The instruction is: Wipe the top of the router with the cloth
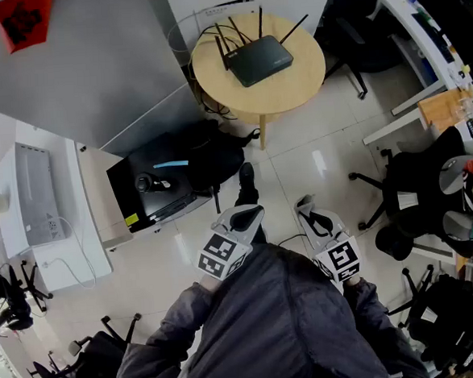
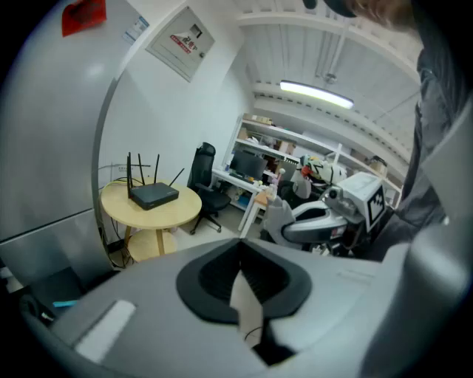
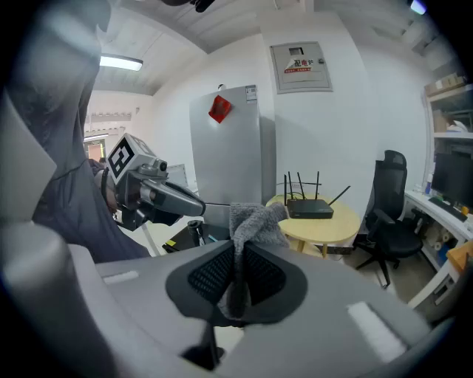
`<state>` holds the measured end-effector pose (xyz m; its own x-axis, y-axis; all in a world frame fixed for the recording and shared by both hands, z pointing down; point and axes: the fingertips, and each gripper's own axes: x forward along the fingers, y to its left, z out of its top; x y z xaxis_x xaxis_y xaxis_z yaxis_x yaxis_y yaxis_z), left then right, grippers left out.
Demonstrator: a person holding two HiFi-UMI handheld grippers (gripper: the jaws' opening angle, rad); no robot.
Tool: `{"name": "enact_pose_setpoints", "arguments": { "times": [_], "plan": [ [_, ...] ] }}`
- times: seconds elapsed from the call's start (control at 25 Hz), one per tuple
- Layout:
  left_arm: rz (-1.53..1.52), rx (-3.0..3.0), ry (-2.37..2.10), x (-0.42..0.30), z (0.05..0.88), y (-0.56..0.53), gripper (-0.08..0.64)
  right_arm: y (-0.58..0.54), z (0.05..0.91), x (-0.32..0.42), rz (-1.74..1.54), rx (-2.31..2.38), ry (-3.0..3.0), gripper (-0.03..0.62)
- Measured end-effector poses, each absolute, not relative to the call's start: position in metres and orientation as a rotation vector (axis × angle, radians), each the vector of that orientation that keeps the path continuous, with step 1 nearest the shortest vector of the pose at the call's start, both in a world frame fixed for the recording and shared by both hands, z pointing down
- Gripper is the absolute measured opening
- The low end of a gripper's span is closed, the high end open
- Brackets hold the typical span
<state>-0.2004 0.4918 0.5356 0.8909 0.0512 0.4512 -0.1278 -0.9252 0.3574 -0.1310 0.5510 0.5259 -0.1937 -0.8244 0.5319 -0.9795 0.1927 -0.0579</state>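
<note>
While my right gripper (image 3: 238, 258) clamps the grey cloth (image 3: 255, 221) and my left gripper (image 2: 241, 267) is pinched empty, the router (image 1: 260, 60) sits at twelve o'clock.

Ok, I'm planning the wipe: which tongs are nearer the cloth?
Right. The right tongs are shut on the cloth, which sticks up between them. The left tongs are shut, empty, off to its left and apart from it.

Pale tiled floor (image 1: 315, 162), round wooden table (image 1: 294, 91), tall grey cabinet (image 1: 90, 57), black office chairs (image 1: 418, 187), white walls (image 3: 340, 140), ceiling strip light (image 2: 314, 92).
</note>
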Motion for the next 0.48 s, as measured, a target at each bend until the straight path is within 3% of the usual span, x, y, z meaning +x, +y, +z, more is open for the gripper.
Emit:
{"name": "enact_pose_setpoints", "arguments": {
  "times": [0.48],
  "plan": [
    [0.633, 2.663, -0.023, -0.077, 0.503, 0.267, 0.000, 0.311, 0.493, -0.033, 0.520, 1.591, -2.093, 0.029]
  ]
}}
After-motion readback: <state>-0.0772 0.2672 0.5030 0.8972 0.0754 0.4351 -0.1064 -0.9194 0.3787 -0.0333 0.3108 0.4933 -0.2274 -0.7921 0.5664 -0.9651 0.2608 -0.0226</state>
